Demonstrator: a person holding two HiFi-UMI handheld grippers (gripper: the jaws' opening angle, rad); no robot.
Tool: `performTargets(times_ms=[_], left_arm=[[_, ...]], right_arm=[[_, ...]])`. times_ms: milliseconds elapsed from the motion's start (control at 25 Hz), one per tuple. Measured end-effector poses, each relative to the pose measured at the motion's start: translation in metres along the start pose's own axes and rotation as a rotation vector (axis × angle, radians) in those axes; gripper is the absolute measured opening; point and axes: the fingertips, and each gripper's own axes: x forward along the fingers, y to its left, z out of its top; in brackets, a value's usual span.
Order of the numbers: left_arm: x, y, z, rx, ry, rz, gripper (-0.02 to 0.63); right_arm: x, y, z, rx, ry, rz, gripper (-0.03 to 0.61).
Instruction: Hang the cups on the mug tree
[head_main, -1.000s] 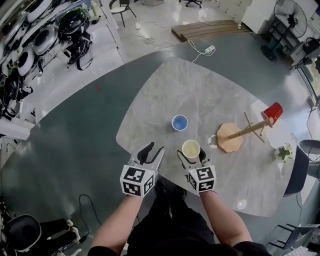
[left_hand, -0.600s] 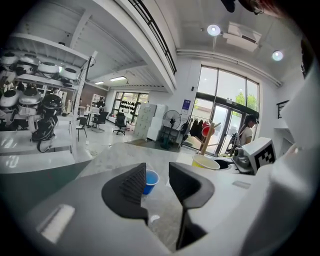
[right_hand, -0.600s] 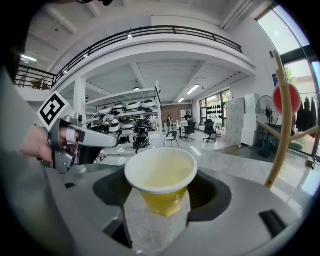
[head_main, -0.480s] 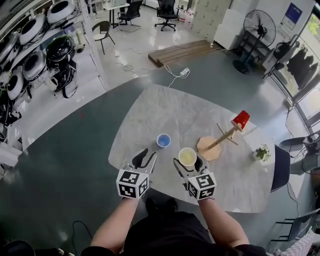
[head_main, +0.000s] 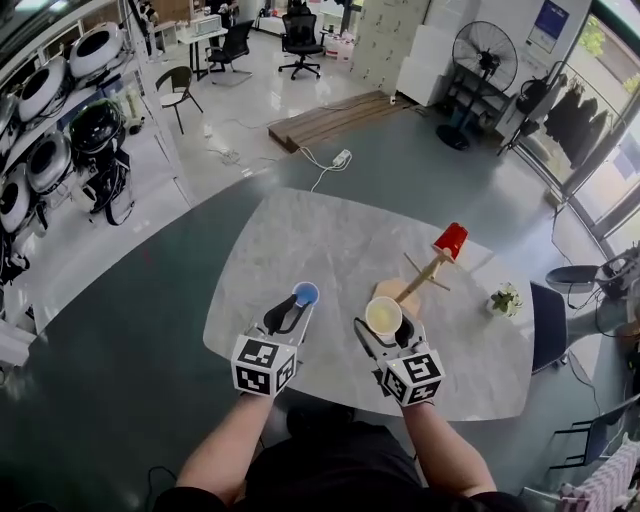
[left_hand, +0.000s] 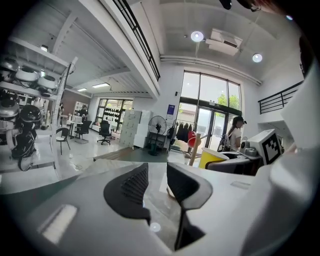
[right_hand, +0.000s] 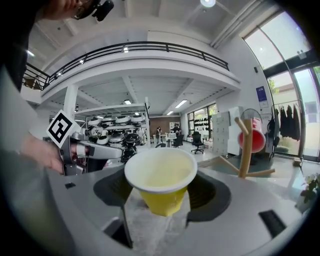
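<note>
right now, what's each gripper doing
Left gripper: open, tongs closing, nothing between them.
Right gripper: shut on the yellow cup.

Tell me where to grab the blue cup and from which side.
Grip the blue cup across its round wall just under the rim, coming in level from the person's side: it stands upright, mouth up, on the table near that edge.

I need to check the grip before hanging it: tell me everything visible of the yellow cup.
The yellow cup is small and tapered, yellow outside, with a white rim and a pale, empty inside; it looks like paper or plastic. It is upright, mouth up, clamped at its sides in the right gripper, near the mug tree.
</note>
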Motion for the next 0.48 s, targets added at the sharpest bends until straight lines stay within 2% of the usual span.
performTargets(times_ms=[480], left_arm=[[0.063, -0.055, 0.029, 0.092, 0.013, -0.044, 0.120]], right_arm=[[-0.048, -0.087, -0.002, 0.033, -0.025, -0.073, 0.328]])
